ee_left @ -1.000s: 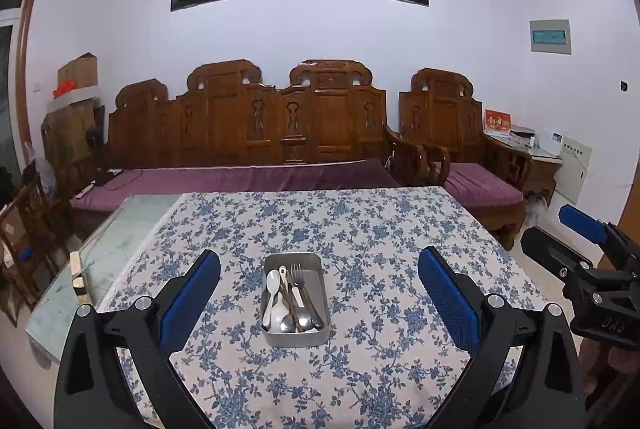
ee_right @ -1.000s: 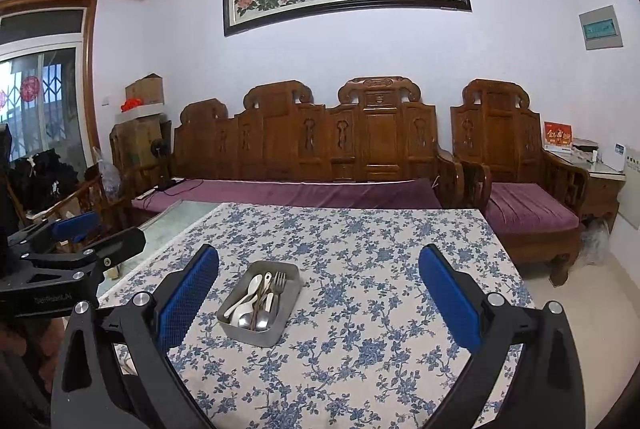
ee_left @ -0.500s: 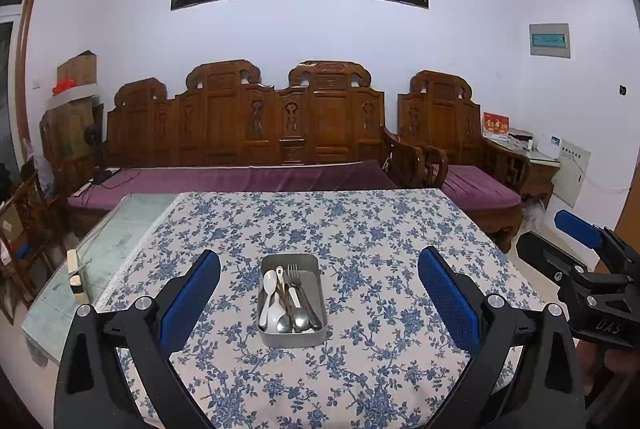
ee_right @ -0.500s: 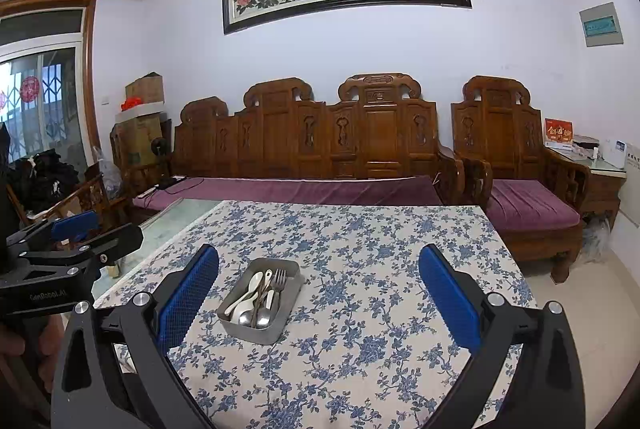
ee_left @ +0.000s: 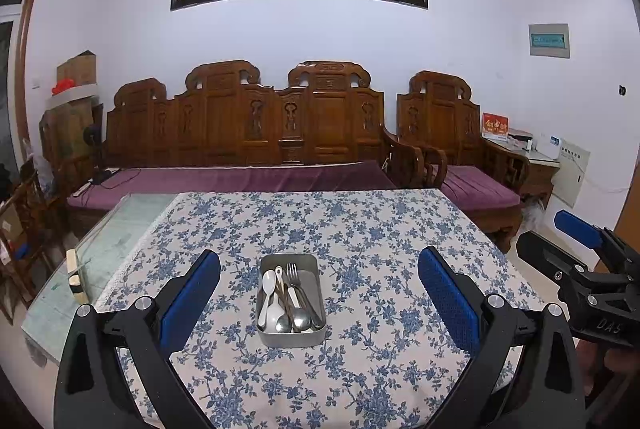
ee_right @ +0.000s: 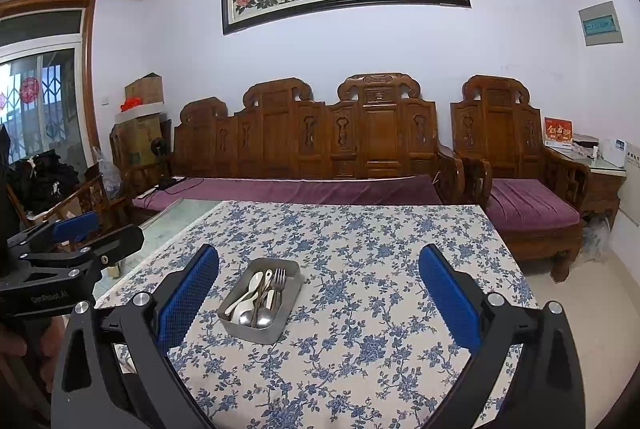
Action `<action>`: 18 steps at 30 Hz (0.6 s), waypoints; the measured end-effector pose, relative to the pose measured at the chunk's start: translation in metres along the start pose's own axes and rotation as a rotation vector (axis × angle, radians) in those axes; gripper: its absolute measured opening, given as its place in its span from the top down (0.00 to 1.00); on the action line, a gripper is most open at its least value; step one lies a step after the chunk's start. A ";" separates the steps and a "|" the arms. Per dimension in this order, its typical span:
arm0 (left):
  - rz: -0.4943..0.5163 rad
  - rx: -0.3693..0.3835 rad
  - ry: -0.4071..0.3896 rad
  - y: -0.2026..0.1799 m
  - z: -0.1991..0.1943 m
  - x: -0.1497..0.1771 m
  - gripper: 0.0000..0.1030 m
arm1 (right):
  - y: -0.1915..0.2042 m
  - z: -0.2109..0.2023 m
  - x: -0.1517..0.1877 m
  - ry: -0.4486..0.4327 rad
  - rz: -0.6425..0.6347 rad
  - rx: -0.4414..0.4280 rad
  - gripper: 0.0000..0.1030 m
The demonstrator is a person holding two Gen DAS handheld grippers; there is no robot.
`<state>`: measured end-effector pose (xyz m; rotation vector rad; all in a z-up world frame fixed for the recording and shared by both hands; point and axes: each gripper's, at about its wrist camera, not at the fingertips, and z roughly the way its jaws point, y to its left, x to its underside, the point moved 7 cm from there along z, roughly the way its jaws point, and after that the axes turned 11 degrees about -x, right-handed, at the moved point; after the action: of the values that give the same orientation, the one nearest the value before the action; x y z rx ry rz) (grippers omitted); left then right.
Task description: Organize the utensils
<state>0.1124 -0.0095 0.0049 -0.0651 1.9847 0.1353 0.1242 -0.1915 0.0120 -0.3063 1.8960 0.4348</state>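
A metal tray (ee_left: 269, 338) sits on the table near its front edge, holding spoons, a white spoon (ee_left: 268, 287) and a fork (ee_left: 293, 271). It also shows in the right wrist view (ee_right: 256, 334), left of centre. My left gripper (ee_left: 319, 299) is open and empty, held above and in front of the tray. My right gripper (ee_right: 319, 299) is open and empty, to the right of the tray. The right gripper shows at the right edge of the left wrist view (ee_left: 588, 269); the left gripper shows at the left edge of the right wrist view (ee_right: 68, 249).
The table has a blue floral cloth (ee_left: 360, 229); its left part is bare glass (ee_left: 108, 237) with a small wooden block (ee_left: 74, 275) on it. A carved wooden sofa (ee_left: 248, 133) and armchair (ee_left: 452, 133) stand behind. The floor is at the right.
Both grippers have drifted slightly back from the table; the tray looks a little farther off. Nothing was grasped or released.
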 end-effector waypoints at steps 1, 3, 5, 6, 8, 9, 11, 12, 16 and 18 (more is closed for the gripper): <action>0.001 -0.001 0.000 -0.001 0.000 0.000 0.07 | 0.000 0.000 0.000 0.000 0.000 -0.001 0.02; 0.001 -0.001 0.000 -0.001 0.000 0.000 0.07 | 0.000 0.000 0.000 0.000 0.000 0.000 0.02; 0.000 -0.001 0.000 -0.001 0.000 0.000 0.07 | 0.000 0.000 0.000 0.001 0.000 -0.001 0.02; 0.000 -0.001 0.000 -0.001 0.000 0.000 0.07 | 0.000 0.000 0.000 0.001 -0.002 0.001 0.02; 0.000 -0.001 0.001 -0.001 0.000 0.000 0.07 | 0.000 0.000 0.000 0.000 -0.002 0.003 0.02; 0.000 0.000 0.002 -0.001 0.000 0.000 0.07 | 0.000 0.000 0.000 0.000 -0.001 0.001 0.02; 0.002 0.001 0.003 -0.002 -0.001 0.001 0.07 | 0.000 0.000 0.001 0.000 -0.002 0.002 0.02; 0.001 0.001 0.002 -0.001 -0.001 0.000 0.07 | 0.000 0.000 0.000 0.000 -0.002 0.002 0.02; 0.001 0.001 0.002 -0.002 -0.001 0.000 0.07 | 0.000 0.000 0.001 0.000 -0.001 0.002 0.02; 0.002 0.000 0.001 -0.002 -0.001 0.000 0.07 | 0.000 0.000 0.002 -0.001 -0.002 0.003 0.02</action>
<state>0.1119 -0.0112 0.0049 -0.0632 1.9860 0.1361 0.1236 -0.1915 0.0105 -0.3059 1.8951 0.4301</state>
